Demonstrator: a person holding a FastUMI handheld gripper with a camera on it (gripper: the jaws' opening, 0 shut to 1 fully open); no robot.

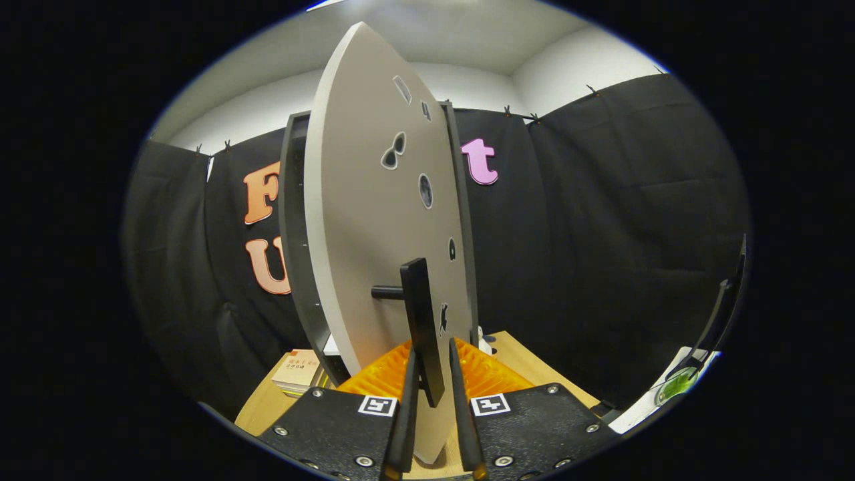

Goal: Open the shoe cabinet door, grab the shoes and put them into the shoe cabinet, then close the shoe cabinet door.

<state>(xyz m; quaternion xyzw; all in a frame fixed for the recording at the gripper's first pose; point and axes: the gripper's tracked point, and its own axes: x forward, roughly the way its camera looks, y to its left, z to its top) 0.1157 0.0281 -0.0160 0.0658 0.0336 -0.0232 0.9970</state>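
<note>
In the gripper view, the hand-held gripper (433,374) has its two fingers (409,401) narrowly parted around the handle (422,327), a dark upright bar on a short peg standing out from the door (374,254). Whether both fingers press on the handle cannot be told. The door, pale with small dark cut-out shapes, stands swung out edge-on, blocking sight into the cabinet (294,240), whose dark frame shows just behind the door on either side. Left of the door's foot, books (299,371) lie on the wooden bench (267,407). Well to the door's right sits something white with a green patch (676,385).
</note>
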